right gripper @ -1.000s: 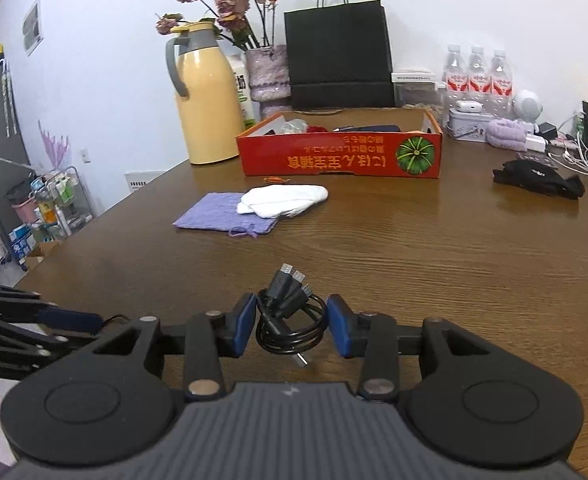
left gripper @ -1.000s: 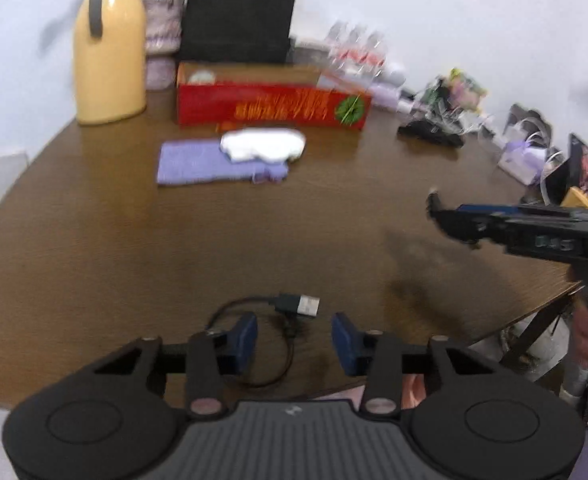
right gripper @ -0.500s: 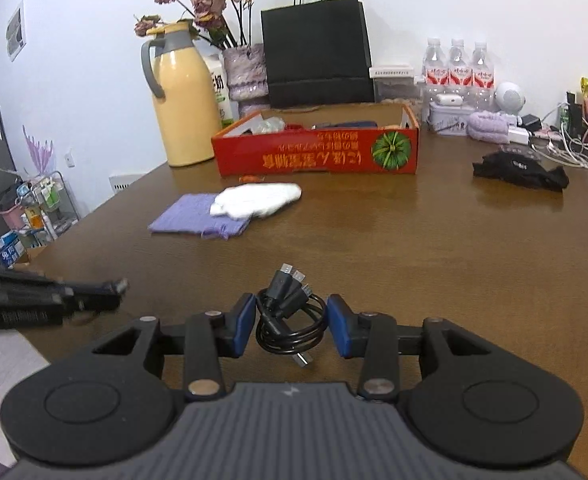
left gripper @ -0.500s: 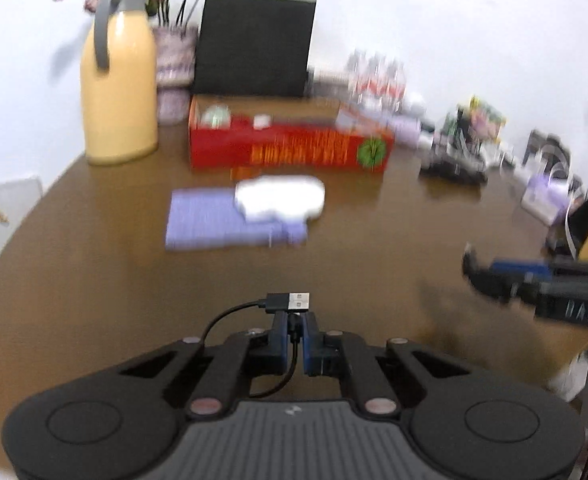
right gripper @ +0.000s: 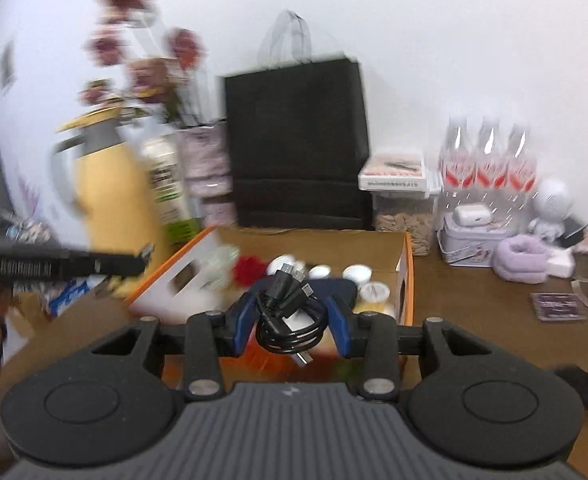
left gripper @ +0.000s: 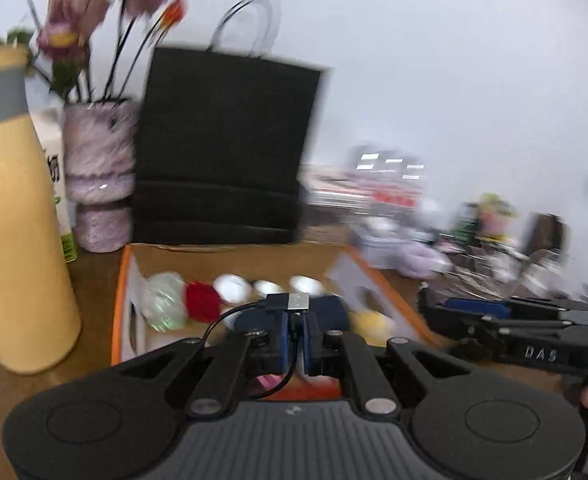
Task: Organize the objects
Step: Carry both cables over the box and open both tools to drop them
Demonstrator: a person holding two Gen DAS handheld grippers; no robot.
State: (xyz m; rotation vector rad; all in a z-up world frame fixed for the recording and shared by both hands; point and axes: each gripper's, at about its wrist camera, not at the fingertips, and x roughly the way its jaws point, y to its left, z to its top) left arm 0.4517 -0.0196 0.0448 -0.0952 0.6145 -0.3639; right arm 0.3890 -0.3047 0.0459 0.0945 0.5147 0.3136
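Note:
My left gripper (left gripper: pixel 294 338) is shut on a thin black USB cable (left gripper: pixel 287 304), its silver plug sticking up above the pads, held over the near edge of the open cardboard box (left gripper: pixel 127 280). My right gripper (right gripper: pixel 291 320) is shut on a coiled black cable bundle (right gripper: pixel 289 316), also held over the same box (right gripper: pixel 408 276). The box holds a dark blue item (right gripper: pixel 338 290), small white cups (left gripper: pixel 231 286), a red ball (left gripper: pixel 201 300) and a greenish ball (left gripper: pixel 163 300). The right gripper shows at the right in the left wrist view (left gripper: pixel 428 306).
A yellow thermos (left gripper: pixel 13 220) stands left of the box. Behind it are a fuzzy pink vase with flowers (left gripper: pixel 99 176) and a black paper bag (left gripper: pixel 221 148). Water bottles (right gripper: pixel 488 160), a tin (right gripper: pixel 470 240) and a lilac pouch (right gripper: pixel 524 258) crowd the right side of the brown table (right gripper: pixel 494 308).
Both grippers have moved forward across the table, from near its front edge to over the box. The left gripper closed on the thin cable a second ago and lifted it.

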